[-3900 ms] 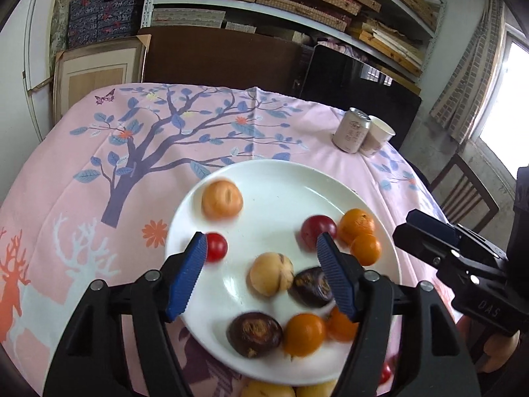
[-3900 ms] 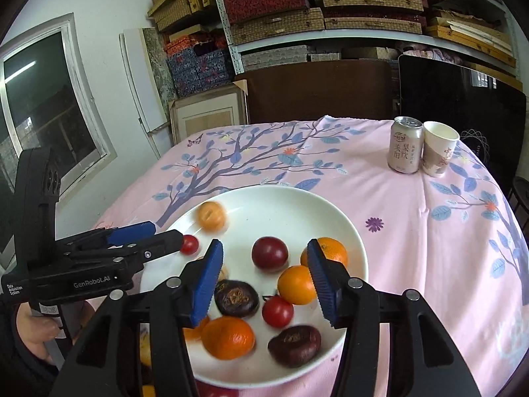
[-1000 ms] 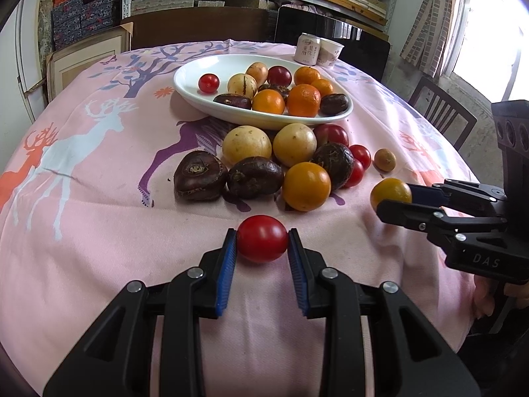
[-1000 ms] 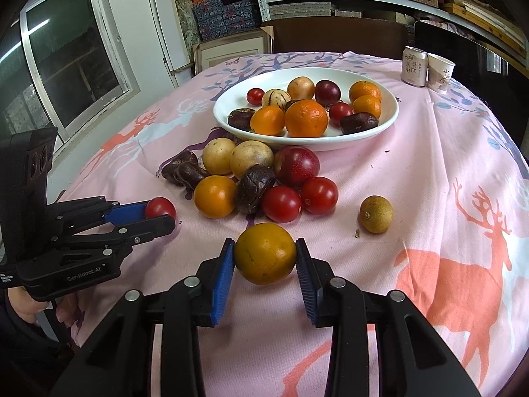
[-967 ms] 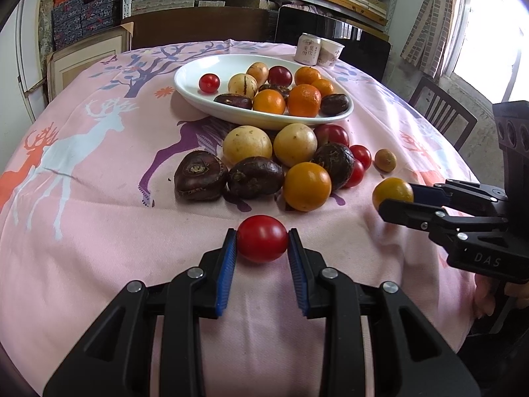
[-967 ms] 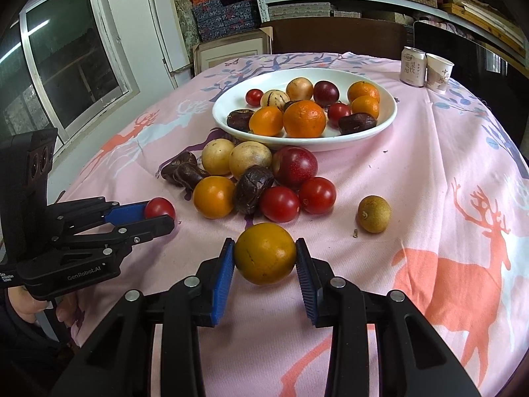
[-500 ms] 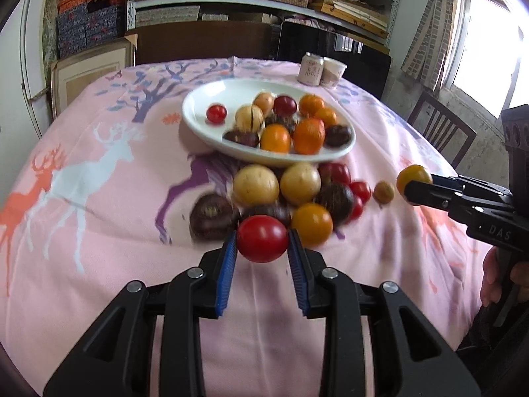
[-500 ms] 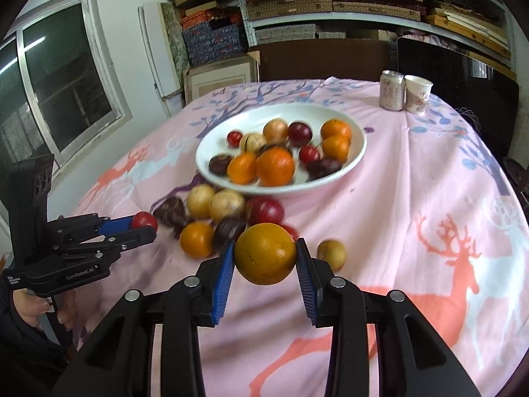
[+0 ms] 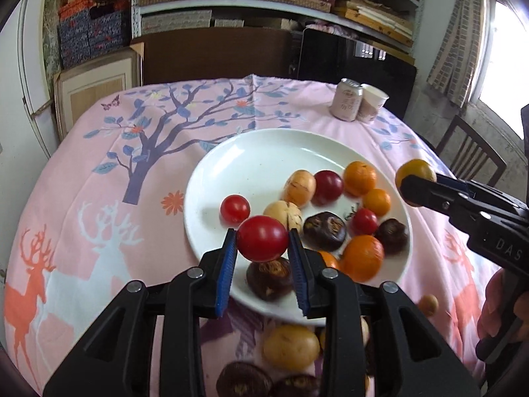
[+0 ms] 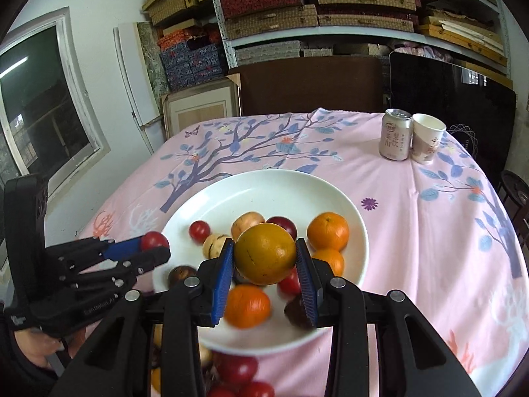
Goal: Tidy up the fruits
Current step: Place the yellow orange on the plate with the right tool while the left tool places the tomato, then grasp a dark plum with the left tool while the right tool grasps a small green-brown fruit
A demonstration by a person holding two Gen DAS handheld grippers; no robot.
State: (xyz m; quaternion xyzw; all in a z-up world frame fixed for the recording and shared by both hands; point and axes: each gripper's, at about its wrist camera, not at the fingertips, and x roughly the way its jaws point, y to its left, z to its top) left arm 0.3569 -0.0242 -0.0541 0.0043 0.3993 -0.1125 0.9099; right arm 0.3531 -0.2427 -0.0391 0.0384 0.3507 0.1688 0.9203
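Above the near rim of the white plate (image 9: 211, 165) I have both tools loaded: my left gripper (image 9: 263, 248) pinches a red tomato (image 9: 263, 238), my right gripper (image 10: 266, 258) clamps a yellow-orange fruit (image 10: 266, 253). I carry them high to clear the fruit already piled there; more lies on the tablecloth (image 9: 82, 198) nearer me.

plate (image 10: 330, 192) mid-table, fruit inside | can (image 10: 395, 139) left of, touching cup (image 10: 427, 143), behind plate
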